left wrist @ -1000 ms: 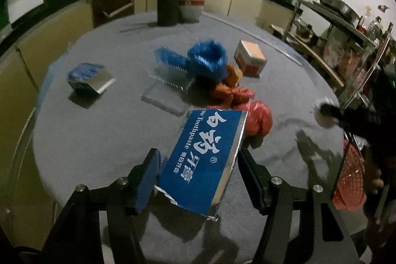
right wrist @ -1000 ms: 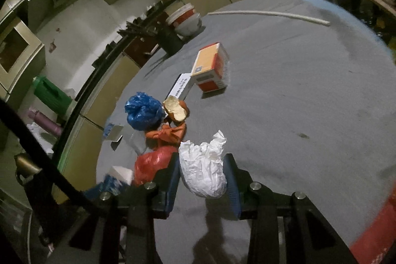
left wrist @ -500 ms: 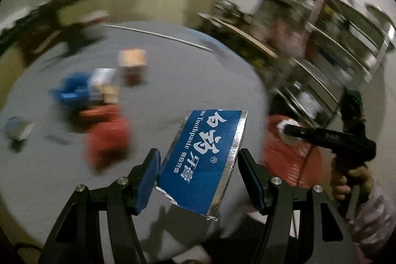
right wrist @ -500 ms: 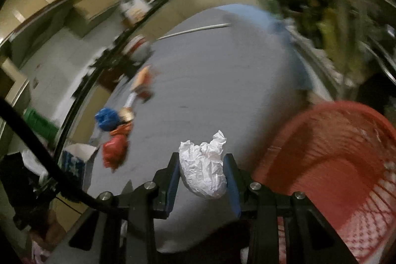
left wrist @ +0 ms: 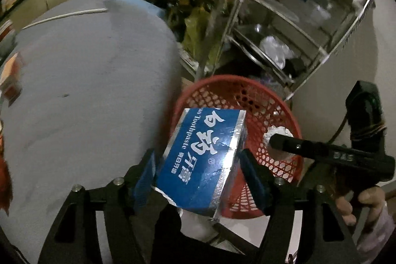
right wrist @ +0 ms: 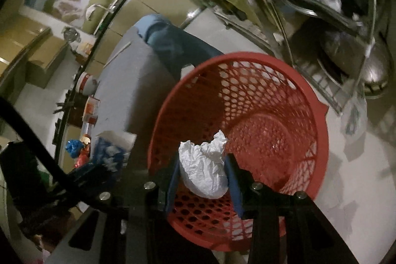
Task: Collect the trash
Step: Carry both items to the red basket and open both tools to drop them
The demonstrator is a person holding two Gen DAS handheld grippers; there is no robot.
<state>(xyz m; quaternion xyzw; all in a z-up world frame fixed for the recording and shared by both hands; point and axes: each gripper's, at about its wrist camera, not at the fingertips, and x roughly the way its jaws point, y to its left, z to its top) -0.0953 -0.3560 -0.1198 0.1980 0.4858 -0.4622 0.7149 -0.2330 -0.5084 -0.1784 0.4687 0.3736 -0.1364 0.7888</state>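
Note:
My left gripper (left wrist: 200,177) is shut on a blue toothpaste box (left wrist: 201,160) and holds it over the near rim of a red mesh basket (left wrist: 250,95) that stands on the floor beside the table. My right gripper (right wrist: 203,177) is shut on a crumpled white paper wad (right wrist: 204,171) and holds it above the open mouth of the red basket (right wrist: 284,100). The right gripper and its wad (left wrist: 277,134) also show over the basket in the left wrist view. The left gripper with the box (right wrist: 109,152) shows at the left in the right wrist view.
The round grey table (left wrist: 86,81) lies to the left with an orange box (left wrist: 11,76), red bags (left wrist: 5,180) and a white stick (left wrist: 64,15). A metal shelf rack (left wrist: 292,16) with pots stands behind the basket. More trash (right wrist: 76,150) lies on the table.
Both grippers have swung from over the table to the right and now hang over the red basket, each still holding its item.

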